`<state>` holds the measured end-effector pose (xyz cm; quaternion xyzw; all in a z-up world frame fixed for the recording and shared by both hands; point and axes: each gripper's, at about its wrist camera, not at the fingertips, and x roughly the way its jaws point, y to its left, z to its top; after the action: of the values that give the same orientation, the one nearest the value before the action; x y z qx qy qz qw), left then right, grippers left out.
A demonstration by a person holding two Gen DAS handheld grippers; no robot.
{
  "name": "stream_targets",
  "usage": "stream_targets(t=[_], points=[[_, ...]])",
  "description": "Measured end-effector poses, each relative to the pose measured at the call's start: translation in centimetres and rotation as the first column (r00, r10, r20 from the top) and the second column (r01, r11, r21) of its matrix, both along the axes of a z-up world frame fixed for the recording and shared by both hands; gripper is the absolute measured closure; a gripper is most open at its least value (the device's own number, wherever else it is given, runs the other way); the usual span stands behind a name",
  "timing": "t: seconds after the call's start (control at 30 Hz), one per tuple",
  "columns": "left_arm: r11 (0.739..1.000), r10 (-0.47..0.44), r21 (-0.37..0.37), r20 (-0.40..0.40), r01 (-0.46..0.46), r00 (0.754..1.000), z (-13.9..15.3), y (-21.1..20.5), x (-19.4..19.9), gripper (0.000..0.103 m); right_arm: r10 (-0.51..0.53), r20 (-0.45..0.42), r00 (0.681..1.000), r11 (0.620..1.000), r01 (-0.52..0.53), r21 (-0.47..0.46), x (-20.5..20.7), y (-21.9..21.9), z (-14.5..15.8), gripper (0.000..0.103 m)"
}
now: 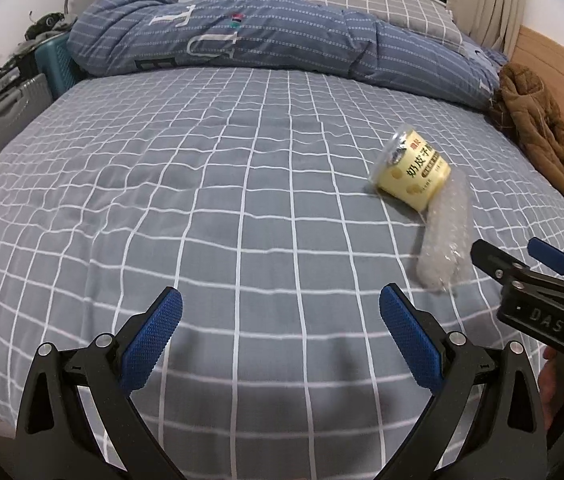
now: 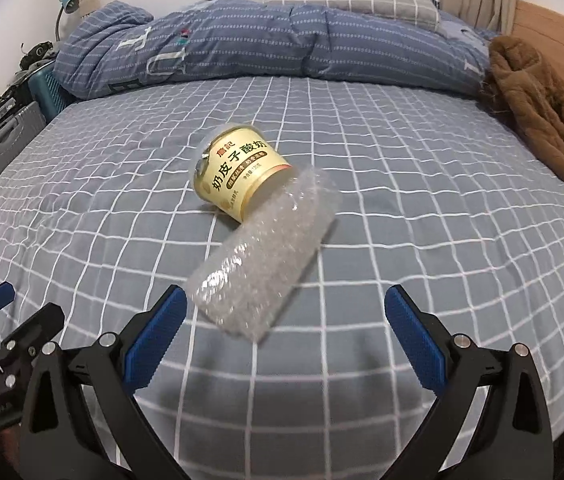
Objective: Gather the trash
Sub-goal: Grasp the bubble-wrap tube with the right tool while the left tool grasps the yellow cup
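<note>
The bed (image 2: 421,208) filled both views, its grey checked sheet lying flat, with a rolled blue quilt (image 2: 266,40) along the far side and a brown jacket (image 2: 541,120) heaped at the far right. Near the middle of the sheet lay the trash: a yellow yogurt cup (image 2: 240,174) tipped on its side, and touching its near end a roll of bubble wrap (image 2: 262,260).

The roll's long axis ran from near left to far right, slanting away from the right claw (image 2: 285,324), whose fingers stood wide apart with nothing between them. The roll's near end sat just ahead of that claw, close to its left finger, so the right hand was plainly the nearer one.

The left claw (image 1: 280,328) was equally wide open and empty above bare sheet, with the bubble wrap (image 1: 445,236) and cup (image 1: 411,172) well off to its right. I judged the coming grasp would fall to the right claw, turned to close across the roll's width.
</note>
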<state>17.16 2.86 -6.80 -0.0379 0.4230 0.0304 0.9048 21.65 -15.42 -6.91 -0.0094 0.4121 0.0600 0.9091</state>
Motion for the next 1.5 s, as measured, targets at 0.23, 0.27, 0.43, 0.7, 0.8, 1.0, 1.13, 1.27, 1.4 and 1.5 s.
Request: stream_targets(t=[0.23, 0.27, 0.43, 0.7, 0.8, 1.0, 1.13, 1.27, 1.4, 1.5], points=[[1.0, -0.002, -0.022, -0.021, 0.002, 1.0, -1.8, 0.5, 1.6, 0.006, 0.014, -0.068, 0.998, 1.0, -0.012, 0.025, 2.0, 0.5, -2.4, 0.036], [1.0, -0.005, -0.026, -0.025, 0.004, 1.0, -2.0, 0.5, 1.8, 0.006, 0.018, -0.077, 0.997, 0.999, -0.015, 0.029, 2.2, 0.6, -2.7, 0.043], [0.999, -0.027, -0.029, -0.023, 0.026, 0.999, -2.3, -0.2, 2.2, 0.006, 0.039, -0.097, 0.994, 0.997, -0.032, 0.064, 2.5, 0.7, -3.1, 0.082], [0.998, -0.059, -0.024, -0.015, 0.058, 0.998, -2.3, -1.9, 3.0, 0.006, 0.028, -0.045, 0.999, 0.996, -0.024, 0.082, 0.9, -1.2, -1.0, 0.097], [0.996, -0.083, -0.02, -0.006, 0.083, 0.997, -2.2, -3.2, 3.8, 0.006, 0.02, -0.018, 1.0, 0.998, -0.019, 0.067, 0.4, -2.3, -0.1, 0.097], [0.993, -0.116, -0.027, 0.007, 0.116, 0.993, -2.2, -5.8, 6.1, 0.006, 0.013, 0.007, 1.0, 0.999, -0.013, 0.041, 0.0, -5.2, 0.7, 0.097], [0.988, -0.156, -0.009, 0.014, 0.156, 0.988, -2.1, -7.3, 7.9, 0.006, -0.003, 0.015, 1.0, 0.999, 0.002, 0.046, 0.0, -7.3, 1.0, 0.097], [0.979, -0.203, -0.001, 0.028, 0.203, 0.979, -1.8, -8.3, 10.4, 0.006, -0.024, 0.008, 1.0, 0.997, 0.023, 0.067, 0.5, -9.1, 0.7, 0.097], [0.965, -0.26, 0.05, 0.027, 0.259, 0.965, -1.9, -9.7, 12.4, 0.006, -0.047, -0.009, 0.999, 0.995, 0.047, 0.089, 1.4, -10.3, 0.2, 0.097], [0.961, -0.275, 0.047, 0.022, 0.274, 0.961, -2.1, -10.1, 13.5, 0.006, -0.047, -0.013, 0.999, 0.994, 0.048, 0.102, 1.9, -10.6, 0.0, 0.097]])
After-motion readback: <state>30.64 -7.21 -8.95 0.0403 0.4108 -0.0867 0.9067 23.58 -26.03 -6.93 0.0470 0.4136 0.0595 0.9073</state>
